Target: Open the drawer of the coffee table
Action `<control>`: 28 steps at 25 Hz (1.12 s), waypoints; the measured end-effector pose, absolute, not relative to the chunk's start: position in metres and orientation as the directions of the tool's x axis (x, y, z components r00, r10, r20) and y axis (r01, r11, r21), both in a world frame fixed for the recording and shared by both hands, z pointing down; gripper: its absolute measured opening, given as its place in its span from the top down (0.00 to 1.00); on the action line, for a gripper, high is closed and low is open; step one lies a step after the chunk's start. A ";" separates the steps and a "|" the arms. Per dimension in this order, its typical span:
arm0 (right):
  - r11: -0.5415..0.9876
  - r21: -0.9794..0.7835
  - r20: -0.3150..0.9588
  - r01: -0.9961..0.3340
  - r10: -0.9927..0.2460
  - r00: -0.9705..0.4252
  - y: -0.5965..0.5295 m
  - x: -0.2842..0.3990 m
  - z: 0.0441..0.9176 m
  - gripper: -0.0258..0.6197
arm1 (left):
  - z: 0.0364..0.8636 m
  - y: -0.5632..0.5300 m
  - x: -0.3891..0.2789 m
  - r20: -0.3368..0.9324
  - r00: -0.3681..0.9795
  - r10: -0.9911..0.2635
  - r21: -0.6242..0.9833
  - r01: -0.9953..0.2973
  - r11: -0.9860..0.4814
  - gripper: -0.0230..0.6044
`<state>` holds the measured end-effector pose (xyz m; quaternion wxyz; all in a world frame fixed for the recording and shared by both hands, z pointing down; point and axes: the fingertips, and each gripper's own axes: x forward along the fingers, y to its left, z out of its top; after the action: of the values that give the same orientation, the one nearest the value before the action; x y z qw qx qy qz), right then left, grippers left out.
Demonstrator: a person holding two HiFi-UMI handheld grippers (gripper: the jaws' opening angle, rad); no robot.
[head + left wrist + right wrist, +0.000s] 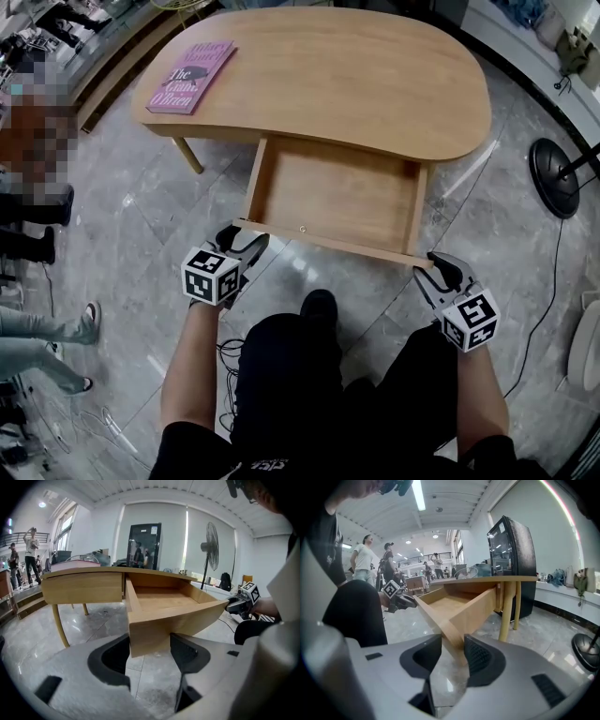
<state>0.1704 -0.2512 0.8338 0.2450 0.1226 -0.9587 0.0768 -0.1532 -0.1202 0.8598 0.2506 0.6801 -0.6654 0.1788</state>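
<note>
Holds pulled-out drawer (pixel 328 192) by front board: clenches left gripper (pixel 246 240) on its left corner, right gripper (pixel 438 263) on right corner, below coffee table (pixel 375 84) near edge.

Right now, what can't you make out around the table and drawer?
Drawer back end: head view, the table top covers it.
Fan head: head view, cut off by the right edge.
Book small print: head view, too small.
People at far left: left gripper view, too small for detail.
</note>
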 end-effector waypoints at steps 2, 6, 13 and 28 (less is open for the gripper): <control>0.955 -0.104 0.486 -0.276 -0.193 -0.852 -0.251 0.170 0.834 0.71 | 0.860 -0.120 -0.153 0.571 0.051 -0.819 0.106 -0.994 0.012 0.52; 0.950 -0.140 0.482 -0.280 -0.182 -0.857 -0.251 0.172 0.835 0.69 | 0.861 -0.120 -0.153 0.581 0.067 -0.811 0.102 -0.995 -0.009 0.52; 0.947 -0.197 0.449 -0.253 -0.143 -0.882 -0.255 0.184 0.817 0.64 | 0.838 -0.114 -0.157 0.590 0.010 -0.807 0.025 -1.000 0.006 0.48; 0.930 -0.221 0.191 -0.294 -0.254 -0.948 -0.312 0.157 0.726 0.63 | 0.760 -0.135 -0.169 0.463 -0.005 -0.887 -0.021 -1.000 -0.005 0.48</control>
<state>0.1566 -0.3122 0.7258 0.0800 0.1399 -0.9791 0.1243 -0.1686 -0.1354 0.7596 0.1608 0.6868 -0.6866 0.1761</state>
